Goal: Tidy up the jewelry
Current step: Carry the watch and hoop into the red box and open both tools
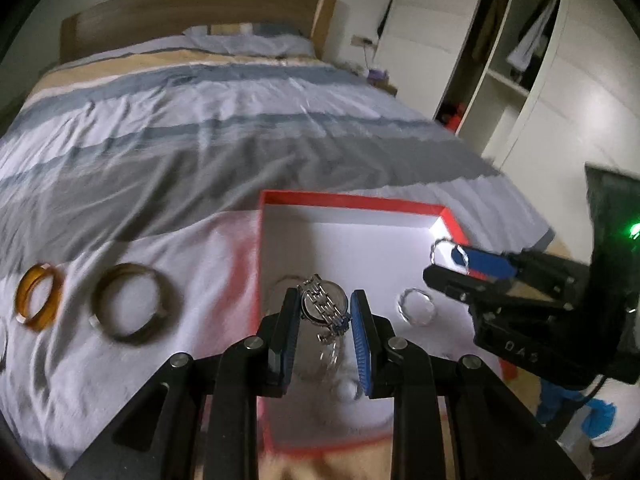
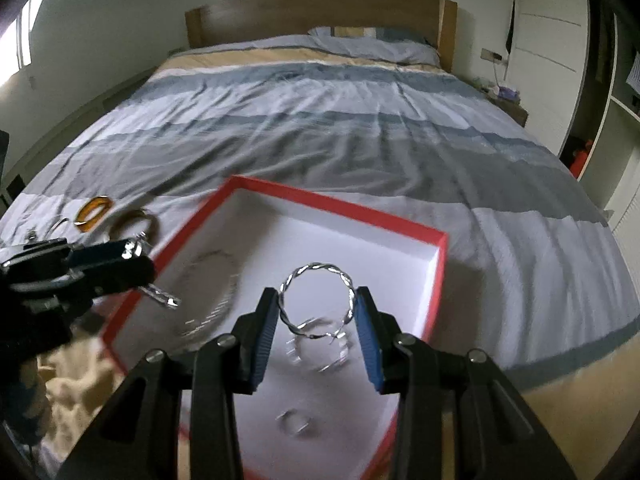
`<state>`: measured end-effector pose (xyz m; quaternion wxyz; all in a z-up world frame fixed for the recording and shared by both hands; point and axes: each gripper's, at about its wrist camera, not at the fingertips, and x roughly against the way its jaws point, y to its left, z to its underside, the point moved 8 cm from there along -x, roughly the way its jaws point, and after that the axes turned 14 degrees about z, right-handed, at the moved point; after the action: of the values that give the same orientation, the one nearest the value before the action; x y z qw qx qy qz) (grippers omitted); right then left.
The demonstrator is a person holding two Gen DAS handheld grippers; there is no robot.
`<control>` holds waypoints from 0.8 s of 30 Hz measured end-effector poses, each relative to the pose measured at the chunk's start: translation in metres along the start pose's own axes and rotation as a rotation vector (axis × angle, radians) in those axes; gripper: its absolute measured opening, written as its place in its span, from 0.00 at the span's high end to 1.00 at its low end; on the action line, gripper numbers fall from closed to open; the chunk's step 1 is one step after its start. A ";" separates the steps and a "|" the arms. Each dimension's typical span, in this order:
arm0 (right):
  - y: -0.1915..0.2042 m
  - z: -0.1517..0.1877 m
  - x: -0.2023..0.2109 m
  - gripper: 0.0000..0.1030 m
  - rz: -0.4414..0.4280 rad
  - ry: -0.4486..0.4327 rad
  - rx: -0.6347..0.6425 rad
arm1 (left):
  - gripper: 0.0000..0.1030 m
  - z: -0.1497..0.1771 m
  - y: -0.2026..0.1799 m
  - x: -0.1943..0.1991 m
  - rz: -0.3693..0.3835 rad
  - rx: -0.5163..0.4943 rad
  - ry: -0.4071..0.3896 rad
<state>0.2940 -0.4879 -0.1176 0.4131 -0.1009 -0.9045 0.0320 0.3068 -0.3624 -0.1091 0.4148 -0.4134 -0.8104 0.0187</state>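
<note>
Right claw (image 1: 452,258) body lettered "DAS", clamping twisted bangle (image 2: 317,300)

right gripper (image 2: 316,312) clamping twisted silver bangle (image 2: 316,300), above red-rimmed box (image 2: 332,204), striped bed (image 2: 360,140)

Each camera sits just behind its own gripper's two fingers and looks forward and steeply down along them, close above a red-rimmed box (image 1: 362,201) lying on a striped bed (image 1: 200,128), with the wooden headboard (image 1: 192,12) far off. The left view faces the box from its left side and catches the right gripper (image 1: 448,258) at its right edge. The right view looks from the box's right and catches the left gripper (image 2: 136,258) at its left edge; both share box, bed and headboard.
</note>
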 end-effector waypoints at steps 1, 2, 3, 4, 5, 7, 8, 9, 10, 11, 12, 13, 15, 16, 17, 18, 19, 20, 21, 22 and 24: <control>-0.003 -0.001 -0.008 0.65 0.000 0.013 0.010 | 0.76 -0.001 0.000 -0.010 -0.009 -0.002 0.017; -0.004 -0.001 -0.014 0.65 -0.001 0.023 0.019 | 0.76 -0.002 0.001 -0.021 -0.018 -0.004 0.038; -0.005 0.000 -0.020 0.65 -0.006 0.037 0.027 | 0.76 -0.001 0.004 -0.027 -0.026 -0.006 0.052; -0.006 0.001 -0.027 0.65 -0.009 0.057 0.042 | 0.76 0.001 0.005 -0.036 -0.035 -0.008 0.068; -0.005 0.002 -0.032 0.65 -0.005 0.066 0.061 | 0.76 0.003 0.006 -0.041 -0.039 -0.007 0.083; -0.003 0.003 -0.040 0.65 -0.011 0.086 0.095 | 0.76 0.010 0.009 -0.049 -0.039 -0.005 0.110; -0.001 0.005 -0.042 0.64 -0.015 0.095 0.111 | 0.76 0.012 0.009 -0.053 -0.042 -0.008 0.121; 0.001 0.006 -0.045 0.64 -0.012 0.101 0.129 | 0.76 0.015 0.010 -0.055 -0.046 -0.012 0.130; 0.003 0.007 -0.047 0.64 -0.008 0.102 0.149 | 0.76 0.017 0.011 -0.057 -0.060 -0.025 0.136; 0.005 0.008 -0.048 0.64 -0.008 0.101 0.166 | 0.76 0.017 0.011 -0.058 -0.065 -0.031 0.138; 0.007 0.009 -0.048 0.64 -0.011 0.103 0.176 | 0.76 0.018 0.011 -0.059 -0.069 -0.036 0.140; 0.009 0.010 -0.049 0.64 -0.009 0.106 0.194 | 0.76 0.019 0.012 -0.059 -0.072 -0.039 0.140; 0.011 0.010 -0.049 0.63 -0.003 0.103 0.209 | 0.75 0.020 0.013 -0.060 -0.079 -0.043 0.145; 0.010 0.010 -0.049 0.64 -0.004 0.105 0.208 | 0.74 0.020 0.013 -0.060 -0.086 -0.046 0.144; 0.010 0.010 -0.049 0.63 -0.005 0.105 0.208 | 0.74 0.019 0.013 -0.059 -0.091 -0.051 0.142; 0.010 0.011 -0.049 0.63 -0.003 0.105 0.208 | 0.74 0.019 0.012 -0.058 -0.093 -0.051 0.139; 0.010 0.010 -0.049 0.62 0.001 0.105 0.208 | 0.74 0.019 0.012 -0.057 -0.088 -0.048 0.136; 0.009 0.011 -0.048 0.61 0.008 0.106 0.209 | 0.74 0.019 0.011 -0.055 -0.082 -0.045 0.133; 0.008 0.011 -0.048 0.61 0.013 0.106 0.208 | 0.74 0.019 0.011 -0.054 -0.079 -0.042 0.131; 0.006 0.011 -0.048 0.61 0.019 0.107 0.207 | 0.73 0.019 0.010 -0.053 -0.078 -0.042 0.130; 0.005 0.011 -0.044 0.61 0.024 0.102 0.204 | 0.72 0.018 0.007 -0.048 -0.072 -0.046 0.124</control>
<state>0.3143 -0.4924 -0.1586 0.4664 -0.0708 -0.8730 0.1235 0.3143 -0.3848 -0.1552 0.4550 -0.3939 -0.7976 -0.0405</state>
